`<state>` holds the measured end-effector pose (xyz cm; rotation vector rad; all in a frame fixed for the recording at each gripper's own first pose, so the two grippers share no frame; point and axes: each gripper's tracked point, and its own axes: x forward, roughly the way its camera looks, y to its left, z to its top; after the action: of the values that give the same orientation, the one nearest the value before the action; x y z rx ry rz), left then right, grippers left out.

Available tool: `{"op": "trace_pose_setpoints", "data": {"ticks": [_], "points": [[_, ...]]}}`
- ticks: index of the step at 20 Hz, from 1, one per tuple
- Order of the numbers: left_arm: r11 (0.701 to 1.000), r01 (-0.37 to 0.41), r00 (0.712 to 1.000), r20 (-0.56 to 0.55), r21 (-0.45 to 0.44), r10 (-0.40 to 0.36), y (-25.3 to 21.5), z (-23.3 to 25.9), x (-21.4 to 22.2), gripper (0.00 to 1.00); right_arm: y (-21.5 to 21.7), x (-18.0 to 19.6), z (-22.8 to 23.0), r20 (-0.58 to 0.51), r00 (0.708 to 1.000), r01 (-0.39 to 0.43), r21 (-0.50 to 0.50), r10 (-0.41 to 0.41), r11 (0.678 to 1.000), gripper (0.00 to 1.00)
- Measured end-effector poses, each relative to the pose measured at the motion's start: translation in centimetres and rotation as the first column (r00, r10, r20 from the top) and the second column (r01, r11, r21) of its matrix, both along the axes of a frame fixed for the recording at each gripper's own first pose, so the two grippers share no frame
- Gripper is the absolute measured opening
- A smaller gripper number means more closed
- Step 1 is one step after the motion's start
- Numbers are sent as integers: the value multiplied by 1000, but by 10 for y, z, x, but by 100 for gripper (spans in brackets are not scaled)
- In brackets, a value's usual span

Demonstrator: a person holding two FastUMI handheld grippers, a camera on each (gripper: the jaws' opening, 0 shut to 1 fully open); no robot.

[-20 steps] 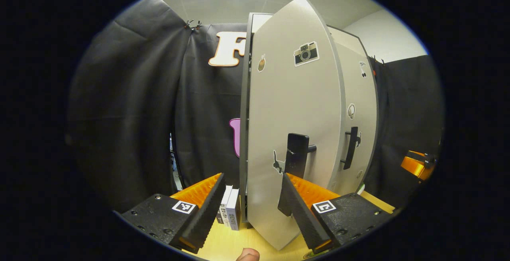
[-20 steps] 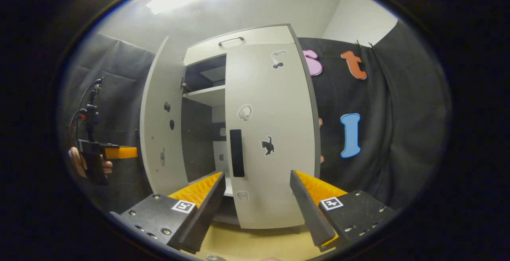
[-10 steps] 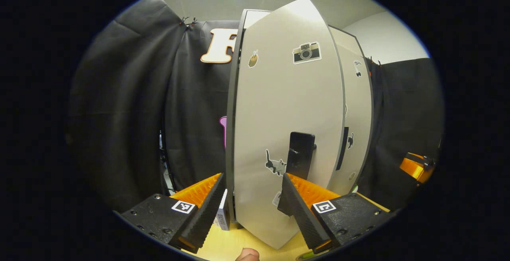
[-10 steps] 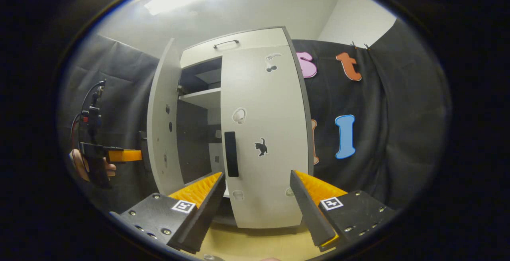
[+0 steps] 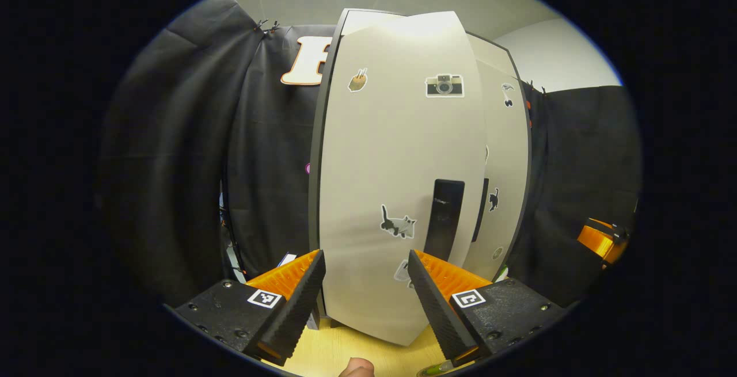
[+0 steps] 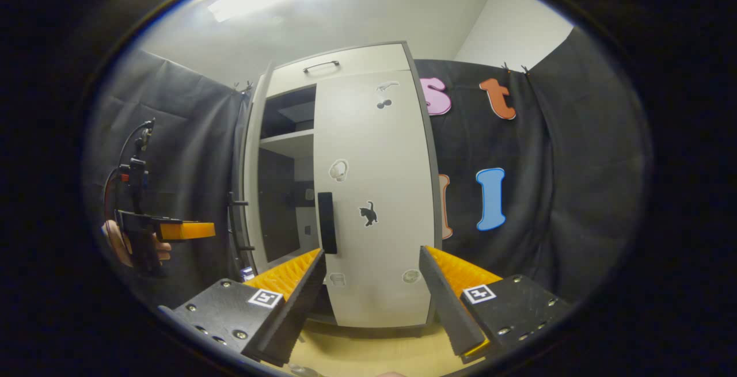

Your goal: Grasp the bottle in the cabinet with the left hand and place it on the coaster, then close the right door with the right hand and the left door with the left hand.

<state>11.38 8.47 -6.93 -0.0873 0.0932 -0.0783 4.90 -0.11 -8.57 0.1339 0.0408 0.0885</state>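
Observation:
The pale grey left door [image 5: 397,193] of the cabinet stands right in front of my left gripper [image 5: 365,293], which is open. Its fingertips [image 5: 416,262] are close to the door's face, below the black handle [image 5: 446,219]; contact cannot be told. Behind it is the right door [image 5: 506,175]. In the right gripper view the right door [image 6: 374,193] lies flat against the cabinet. The left door [image 6: 250,187] stands ajar, almost edge-on. A hand holds the left gripper [image 6: 184,230] beside it. My right gripper [image 6: 371,302] is open and off the cabinet.
Dark shelves [image 6: 288,141] show through the gap between the doors. Small boxes [image 5: 286,260] stand on the wooden tabletop [image 5: 322,354] at the cabinet's left foot. Black cloth walls close in on both sides. A green sliver [image 5: 436,370] shows at the bottom edge.
The left door has swung further towards the cabinet with my left gripper following it, so the gap has narrowed. The right door stays flat. The right gripper has barely shifted.

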Motion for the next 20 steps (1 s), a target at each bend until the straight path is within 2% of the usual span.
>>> {"op": "trace_pose_setpoints", "data": {"ticks": [1,4,7,10,11,12,13,15,18,19,20], "points": [[1000,-2,1000,0,-2,2,-1,0,-1,92,-1,-3,1,1,1000,-1,0,1,1000,98],[1000,-5,1000,1,-6,5,-1,1,-2,89,-1,-11,6,5,1000,-9,4,9,1000,98],[1000,-3,1000,5,15,3,-3,2,-9,92,-1,-22,11,12,1000,-15,-5,15,1000,98],[998,-29,999,22,50,28,-9,7,-36,92,-2,-36,18,20,1000,-13,5,13,1000,98],[998,-35,999,25,60,33,-13,9,-42,92,0,-41,19,22,1000,-19,6,18,1000,94],[996,-43,999,30,72,41,-17,11,-48,92,2,-46,21,27,999,-23,-1,23,1000,94],[995,-54,998,44,84,51,-20,15,-53,92,2,-49,21,29,999,-28,-10,29,1000,98],[992,-69,995,84,105,61,-30,27,-63,92,5,-56,19,27,999,-33,-25,34,999,98],[994,-38,992,122,107,25,-50,40,-74,92,8,-60,24,46,998,-30,-11,30,999,98],[994,-36,993,119,101,23,-54,41,-76,92,7,-58,27,55,998,-25,-7,26,1000,94],[994,-45,993,112,99,34,-51,40,-78,92,6,-57,28,62,998,-14,-4,15,1000,98]]}}
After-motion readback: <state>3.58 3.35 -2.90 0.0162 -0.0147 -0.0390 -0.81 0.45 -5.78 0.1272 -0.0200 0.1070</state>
